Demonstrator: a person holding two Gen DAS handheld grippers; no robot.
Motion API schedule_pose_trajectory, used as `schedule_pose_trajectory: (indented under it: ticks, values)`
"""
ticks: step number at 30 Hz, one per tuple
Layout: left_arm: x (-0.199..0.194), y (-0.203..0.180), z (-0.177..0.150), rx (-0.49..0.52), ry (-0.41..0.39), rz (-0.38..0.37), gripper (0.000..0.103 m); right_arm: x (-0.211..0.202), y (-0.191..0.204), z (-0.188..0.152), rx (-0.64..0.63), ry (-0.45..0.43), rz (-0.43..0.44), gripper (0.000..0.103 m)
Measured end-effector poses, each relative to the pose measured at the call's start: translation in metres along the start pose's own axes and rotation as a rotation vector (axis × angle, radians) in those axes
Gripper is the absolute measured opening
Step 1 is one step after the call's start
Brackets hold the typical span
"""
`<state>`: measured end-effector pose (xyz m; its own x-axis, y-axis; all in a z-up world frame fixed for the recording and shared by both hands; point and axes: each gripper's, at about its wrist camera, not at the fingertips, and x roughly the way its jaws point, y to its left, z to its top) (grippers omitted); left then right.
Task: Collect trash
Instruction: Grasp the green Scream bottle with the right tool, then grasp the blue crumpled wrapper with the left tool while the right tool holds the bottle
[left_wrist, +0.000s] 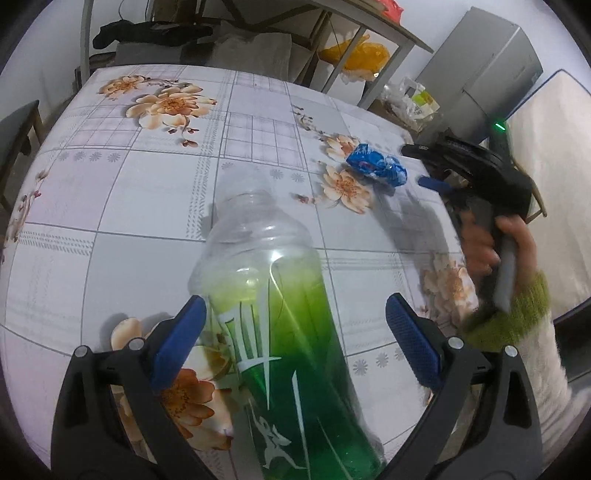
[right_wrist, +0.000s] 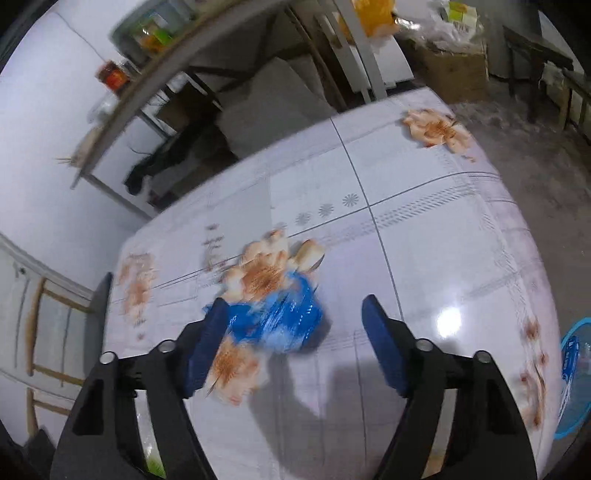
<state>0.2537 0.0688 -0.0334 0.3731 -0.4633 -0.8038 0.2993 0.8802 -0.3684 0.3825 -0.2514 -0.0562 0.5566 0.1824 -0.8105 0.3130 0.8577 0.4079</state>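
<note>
Your left gripper (left_wrist: 295, 336) is straddling the green plastic bottle (left_wrist: 284, 332), which is lying on the table (left_wrist: 147, 206) with its open neck pointing away from you. The jaws are standing wide: the left pad (left_wrist: 177, 343) is sitting against or just beside the bottle's side, you cannot tell which, and the right pad (left_wrist: 413, 343) is standing clear of it. Toward the table's right edge, the crumpled blue wrapper (left_wrist: 376, 166) is lying on the flowered cloth. Your right gripper (right_wrist: 291, 332) is hanging over that wrapper (right_wrist: 280, 321), its jaws partly spread and gripping nothing; the wrapper is sitting just beside the left pad (right_wrist: 207, 343), though blur hides any contact. Past the right edge, 1 blue basket (right_wrist: 576, 380) is showing.
</note>
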Motion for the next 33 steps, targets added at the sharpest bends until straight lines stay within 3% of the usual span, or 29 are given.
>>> schedule_pose_trajectory:
  ticks: [1, 2, 3, 4, 8, 12, 21, 26, 30, 33]
  values:
    - [0.001, -0.001, -0.001, 0.005, 0.003, 0.008, 0.094, 0.010, 0.000, -0.001, -0.008, 0.031, -0.014, 0.047]
    - [0.002, -0.002, -0.001, 0.012, 0.007, 0.018, 0.094, 0.014, 0.000, -0.004, -0.001, 0.045, 0.006, 0.044]
    - [0.004, -0.003, -0.002, 0.025, 0.013, 0.030, 0.094, 0.014, -0.003, -0.008, 0.008, 0.050, 0.035, 0.034]
    - [0.005, -0.004, -0.003, 0.038, 0.018, 0.037, 0.094, 0.012, -0.003, -0.013, 0.009, 0.050, 0.046, 0.033]
    - [0.011, -0.008, -0.007, 0.083, 0.039, 0.047, 0.091, -0.016, -0.007, -0.045, -0.003, 0.043, 0.064, 0.030]
    - [0.013, -0.016, -0.013, 0.128, 0.050, 0.026, 0.072, -0.040, -0.025, -0.084, 0.036, 0.080, 0.098, 0.029]
    - [0.007, -0.042, -0.045, 0.205, 0.101, -0.088, 0.069, -0.091, -0.055, -0.169, 0.156, 0.129, 0.156, 0.029]
    - [0.005, -0.057, -0.062, 0.219, 0.131, -0.128, 0.069, -0.102, -0.058, -0.196, 0.182, 0.156, 0.175, 0.035]
    - [0.008, -0.058, -0.064, 0.196, 0.153, -0.145, 0.071, -0.117, -0.058, -0.193, 0.180, 0.107, 0.127, 0.061]
    - [0.004, -0.056, -0.063, 0.165, 0.137, -0.166, 0.075, -0.137, -0.053, -0.187, 0.157, 0.038, 0.122, 0.067]
